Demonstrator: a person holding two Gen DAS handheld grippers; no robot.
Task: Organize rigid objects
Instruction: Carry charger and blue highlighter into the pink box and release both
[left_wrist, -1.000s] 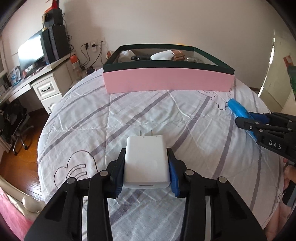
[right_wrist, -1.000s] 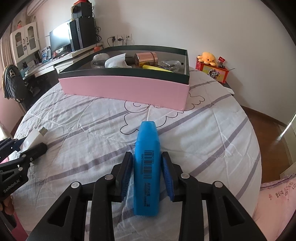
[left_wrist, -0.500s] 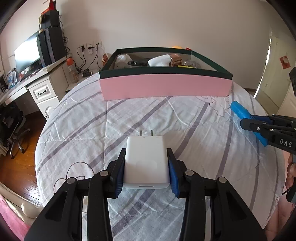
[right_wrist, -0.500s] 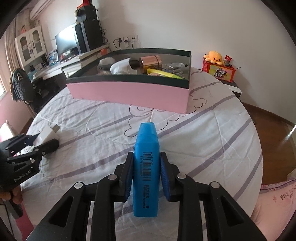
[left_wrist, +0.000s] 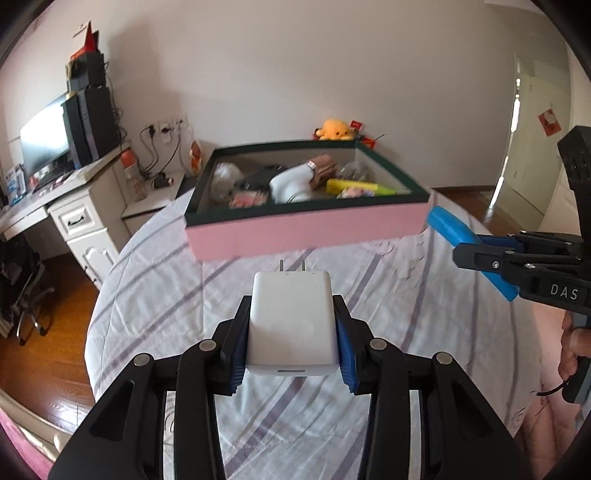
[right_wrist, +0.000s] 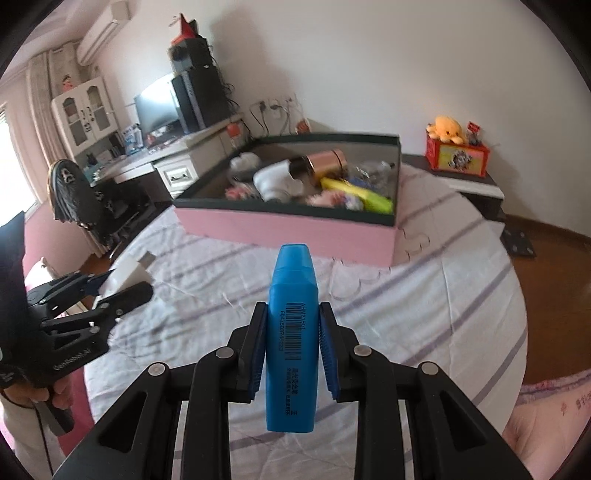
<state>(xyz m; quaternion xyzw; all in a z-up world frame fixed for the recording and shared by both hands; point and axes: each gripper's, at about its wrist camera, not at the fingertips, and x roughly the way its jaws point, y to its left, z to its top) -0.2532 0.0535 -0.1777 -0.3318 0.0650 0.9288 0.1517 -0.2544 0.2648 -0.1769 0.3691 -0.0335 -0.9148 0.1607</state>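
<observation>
White charger (left_wrist: 293, 321), prongs pointing away, clamped between the pads of the left gripper (left_wrist: 291, 339) and held above the striped bedspread (left_wrist: 155, 295). Blue marker (right_wrist: 291, 347), barcode side up, grasped by the right gripper (right_wrist: 291, 347), whose jaws have just been closing onto it; it too is clear of the bedspread. Beyond both, at the far side of the bed, stands the pink box (left_wrist: 306, 229) with a dark green rim, holding a yellow marker (right_wrist: 358, 194), a copper cylinder (right_wrist: 325, 162) and other small items. Desk (left_wrist: 55, 206) at far left; orange plush (right_wrist: 447, 129) at far right.
</observation>
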